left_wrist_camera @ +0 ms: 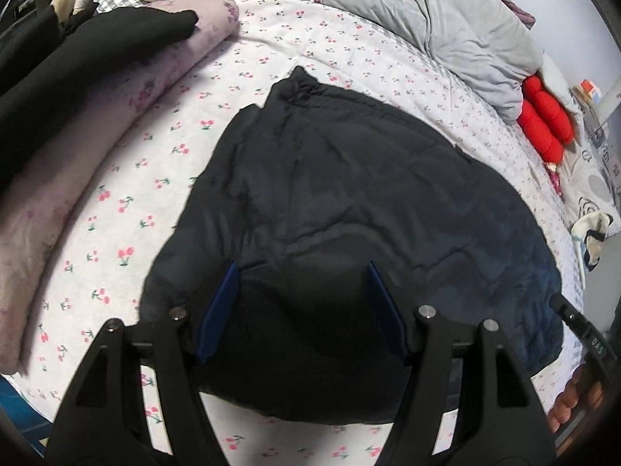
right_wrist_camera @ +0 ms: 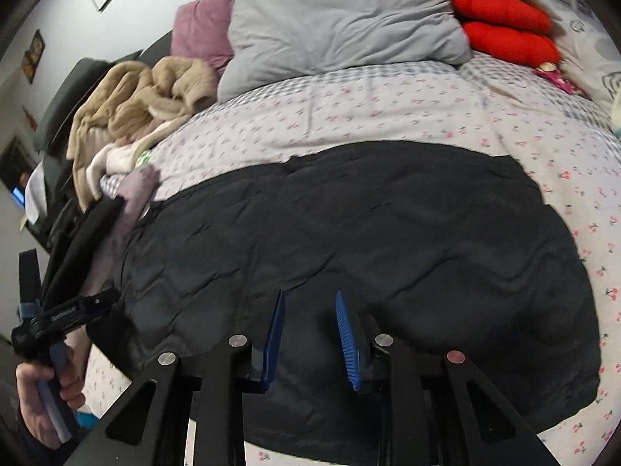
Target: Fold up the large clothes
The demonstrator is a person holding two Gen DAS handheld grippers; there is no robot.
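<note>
A large dark navy quilted garment [left_wrist_camera: 349,202] lies spread flat on the cherry-print bed sheet [left_wrist_camera: 128,202]. It also fills the middle of the right wrist view [right_wrist_camera: 368,233]. My left gripper [left_wrist_camera: 302,272] is open wide, its blue pads just above the garment's near edge, holding nothing. My right gripper [right_wrist_camera: 310,299] is open with a narrower gap, over the garment's near edge, holding nothing. The left tool and the hand holding it show at the left of the right wrist view [right_wrist_camera: 66,314].
A folded lilac blanket with black clothes [left_wrist_camera: 97,62] lies to the left. A grey pillow [right_wrist_camera: 341,19], red plush items [right_wrist_camera: 504,27] and a beige fleece pile [right_wrist_camera: 143,101] lie at the head of the bed. The sheet's [right_wrist_camera: 349,108] far half is bare.
</note>
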